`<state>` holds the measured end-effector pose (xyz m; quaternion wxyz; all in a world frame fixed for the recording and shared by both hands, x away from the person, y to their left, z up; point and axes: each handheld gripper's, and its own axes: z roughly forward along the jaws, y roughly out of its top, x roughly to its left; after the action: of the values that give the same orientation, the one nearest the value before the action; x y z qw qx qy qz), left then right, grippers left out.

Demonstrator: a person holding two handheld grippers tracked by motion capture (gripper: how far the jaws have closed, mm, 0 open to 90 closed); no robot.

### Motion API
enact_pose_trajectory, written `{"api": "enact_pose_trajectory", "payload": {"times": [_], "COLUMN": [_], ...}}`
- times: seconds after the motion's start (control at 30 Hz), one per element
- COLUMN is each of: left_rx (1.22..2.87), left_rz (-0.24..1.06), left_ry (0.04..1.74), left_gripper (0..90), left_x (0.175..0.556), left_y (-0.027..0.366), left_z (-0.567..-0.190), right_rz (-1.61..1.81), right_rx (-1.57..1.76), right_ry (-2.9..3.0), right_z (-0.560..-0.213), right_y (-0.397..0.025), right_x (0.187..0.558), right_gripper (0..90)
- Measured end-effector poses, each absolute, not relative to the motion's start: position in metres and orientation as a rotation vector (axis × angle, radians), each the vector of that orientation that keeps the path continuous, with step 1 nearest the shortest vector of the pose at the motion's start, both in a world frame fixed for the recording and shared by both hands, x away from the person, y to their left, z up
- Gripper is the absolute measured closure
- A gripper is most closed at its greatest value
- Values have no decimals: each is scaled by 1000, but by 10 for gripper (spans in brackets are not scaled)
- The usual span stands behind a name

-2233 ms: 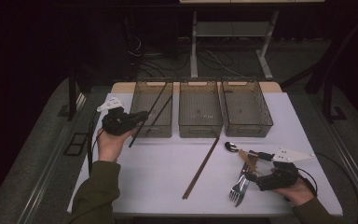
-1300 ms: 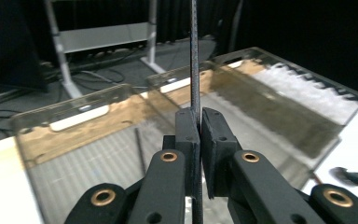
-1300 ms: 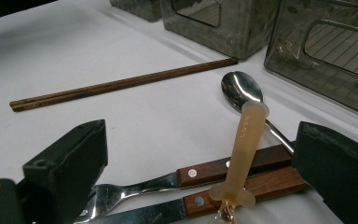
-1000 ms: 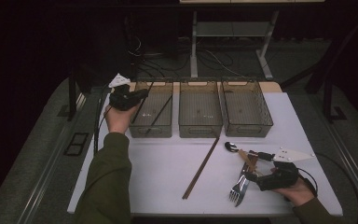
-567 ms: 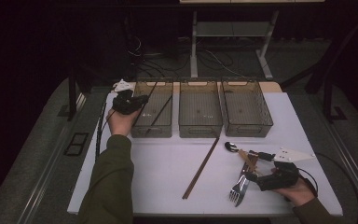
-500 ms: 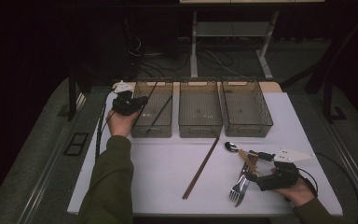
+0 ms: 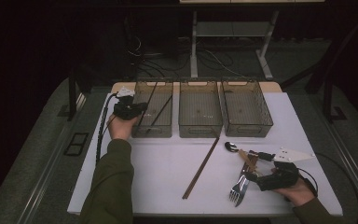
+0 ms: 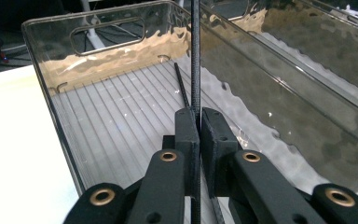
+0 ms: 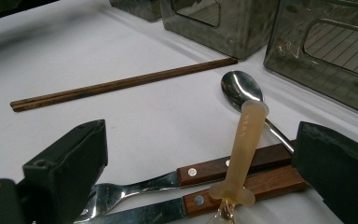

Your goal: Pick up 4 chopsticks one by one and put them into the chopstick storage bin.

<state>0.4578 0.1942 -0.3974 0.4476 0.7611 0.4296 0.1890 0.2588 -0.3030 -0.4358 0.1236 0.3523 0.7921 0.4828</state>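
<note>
My left gripper (image 7: 135, 109) is shut on a thin black chopstick (image 8: 196, 65), which it holds over the left clear bin (image 8: 51, 107). A second black chopstick (image 8: 181, 86) lies on that bin's ribbed floor. In the high view the held black chopstick (image 7: 148, 100) slants across the left bin (image 7: 153, 130). My right gripper (image 7: 254, 176) rests low near the table's front right, jaws wide open. Between the jaws of my right gripper (image 9: 200, 140) lie two wooden-handled forks (image 9: 242, 168) and a beige-handled utensil (image 9: 243, 144). A metal spoon (image 9: 240, 88) lies just beyond them.
A pair of brown chopsticks (image 7: 201, 167) lies slantwise mid-table, one end against the middle bin (image 7: 199, 128). A third bin (image 7: 247, 126) stands at the right. The forks (image 7: 239, 185) and spoon (image 7: 230, 146) lie ahead of the right hand. Dark floor surrounds the white table (image 7: 158, 172).
My left gripper has carried the black chopstick forward and up, from in front of the left bin to over it. The right gripper has stayed put.
</note>
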Motion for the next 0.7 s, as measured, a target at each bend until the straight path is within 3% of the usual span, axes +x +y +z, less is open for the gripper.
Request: {"api": "enact_pose_trajectory", "payload": {"times": [0.3,0.7], "left_rx": [1854,1853], "left_rz": [464,435], "left_ry": [1054,1011], "left_gripper": [682,556], "left_x": [455,445], "left_y": [194,196], "left_z": [-392,-379], "right_rz": [1407,1404], "right_rx": [1025,1022], "right_ry": [2308,2308], "right_z": [-436,-436], "right_y": [-303,-302], "right_x": [259,259], "right_gripper": [36,36]}}
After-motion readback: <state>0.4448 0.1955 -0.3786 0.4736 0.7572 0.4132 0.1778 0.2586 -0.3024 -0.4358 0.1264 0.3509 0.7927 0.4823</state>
